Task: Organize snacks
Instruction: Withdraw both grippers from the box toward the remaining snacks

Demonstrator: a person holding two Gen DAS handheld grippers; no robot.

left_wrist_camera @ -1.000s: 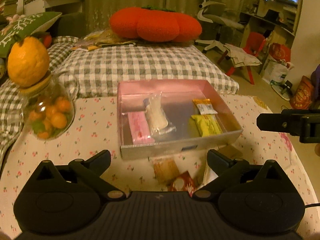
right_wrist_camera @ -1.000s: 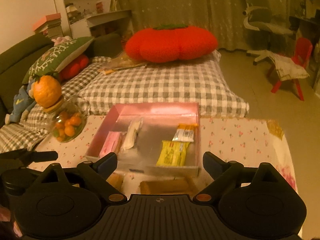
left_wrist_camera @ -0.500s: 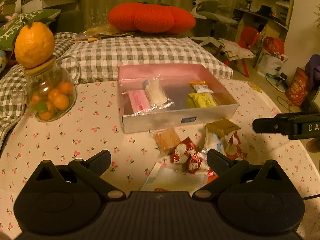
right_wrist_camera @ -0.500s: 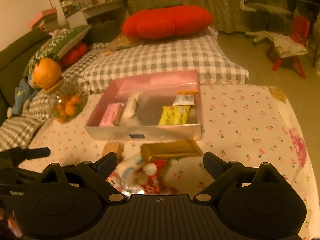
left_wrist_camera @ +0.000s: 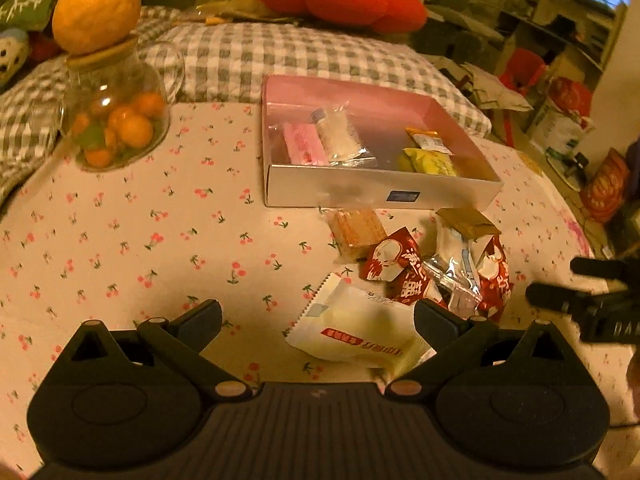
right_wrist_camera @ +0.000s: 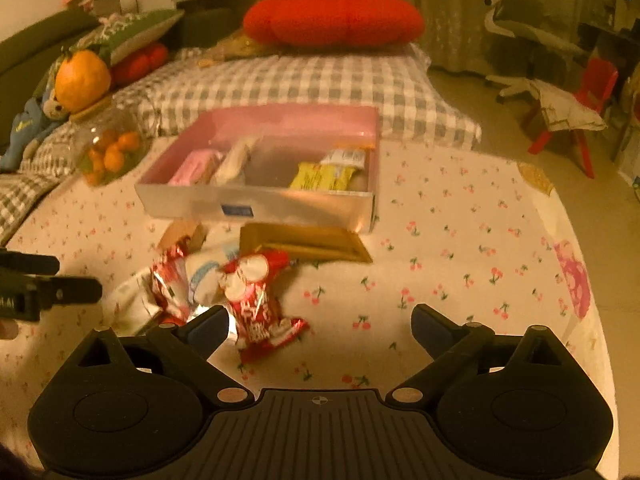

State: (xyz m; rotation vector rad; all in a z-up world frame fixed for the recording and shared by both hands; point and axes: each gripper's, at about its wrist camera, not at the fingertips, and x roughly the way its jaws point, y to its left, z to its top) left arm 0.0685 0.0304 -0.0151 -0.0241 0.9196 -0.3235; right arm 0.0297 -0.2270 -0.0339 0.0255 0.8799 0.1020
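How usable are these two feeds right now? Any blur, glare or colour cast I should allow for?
Both views carry a heavy orange-yellow cast and fisheye bending at the edges. Left wrist: glass jar soft, glare on the foil wrappers. Right wrist: motion blur smears the box, loose packets and red packet; the label text is unreadable.

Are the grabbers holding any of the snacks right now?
No. The left gripper and right gripper both have their jaws wide open, empty, above the loose snacks on the table.
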